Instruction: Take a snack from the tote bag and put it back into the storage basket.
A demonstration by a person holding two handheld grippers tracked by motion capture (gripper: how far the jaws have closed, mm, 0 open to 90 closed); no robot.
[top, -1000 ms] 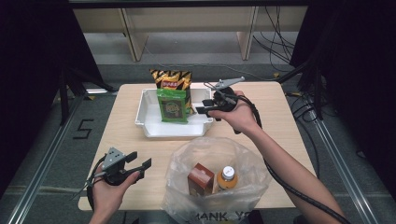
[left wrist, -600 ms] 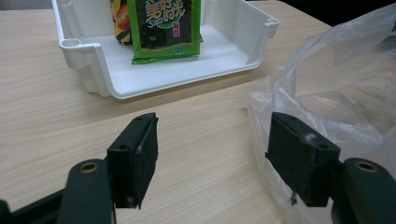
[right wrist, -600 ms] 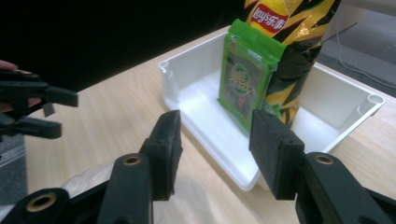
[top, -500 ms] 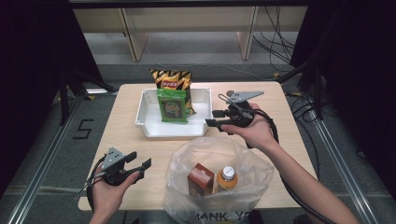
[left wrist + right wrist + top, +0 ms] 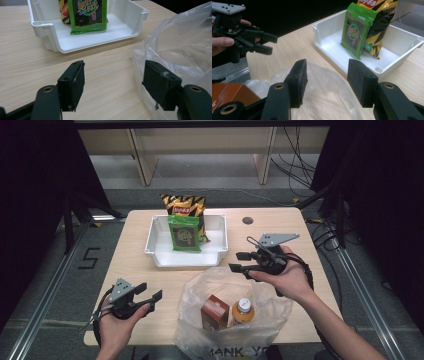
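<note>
A white tray (image 5: 216, 251) at the table's far middle holds a green snack packet (image 5: 184, 234), which leans on a yellow-and-black chip bag (image 5: 183, 205). A clear plastic bag (image 5: 197, 292) at the near edge contains a brown carton (image 5: 215, 311) and an orange bottle (image 5: 243, 311). My right gripper (image 5: 235, 261) hovers open over the bag's far right rim, pointing left. Its jaws have just been opening, with nothing between them (image 5: 327, 70). My left gripper (image 5: 150, 291) stands open and empty left of the bag; its jaws (image 5: 113, 72) face the tray (image 5: 62, 47) and the bag (image 5: 180, 45).
A dark round hole (image 5: 247, 220) sits in the tabletop right of the tray. Cables trail from both grippers off the table's near edge. Bare wood lies left of the tray and along the right side. The floor beyond has shelf legs and wiring.
My right gripper has drawn back from the tray toward the near right, ending above the bag's rim, its jaws wider apart. The left gripper has stayed put.
</note>
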